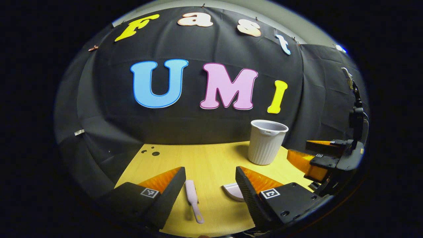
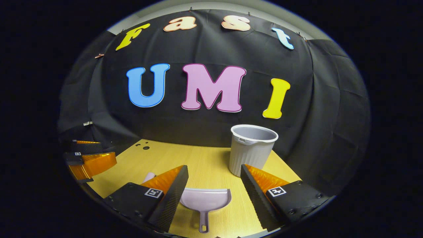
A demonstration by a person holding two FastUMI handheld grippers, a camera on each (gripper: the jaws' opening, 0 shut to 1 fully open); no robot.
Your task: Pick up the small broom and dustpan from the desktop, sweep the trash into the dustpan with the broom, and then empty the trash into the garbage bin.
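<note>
The pale yellow wood-grain counter (image 2: pixel 205 162) carried everything, and I had both tools above its near edge. The light grey ribbed plastic bin (image 2: pixel 251 148) stood upright at the far right of the counter, just in front of the black cloth wall; its mouth was open and its rim was smooth and rounded. I could not see down into it.

The small lilac plastic dustpan (image 2: pixel 205 200) lay flat on the counter with its thin handle toward me. My right gripper (image 2: pixel 214 190) hung above it with the jaws wide apart and holding nothing, and the pan showed in the gap between them. The slim pink plastic broom (image 1: pixel 193 200) lay flat a little to the left of the pan, also with its handle end toward me. My left gripper (image 1: pixel 210 188) hovered over it, jaws open and empty too.

I saw no trash on the visible counter. I judged that this layout fitted two stages: the moment before both tools are picked up, or the moment after they are laid down again. From one look I could not decide. If a pickup was the step, both handles are thin, smooth and low on the counter, so the jaws would need to come down straight and close squarely.
</note>
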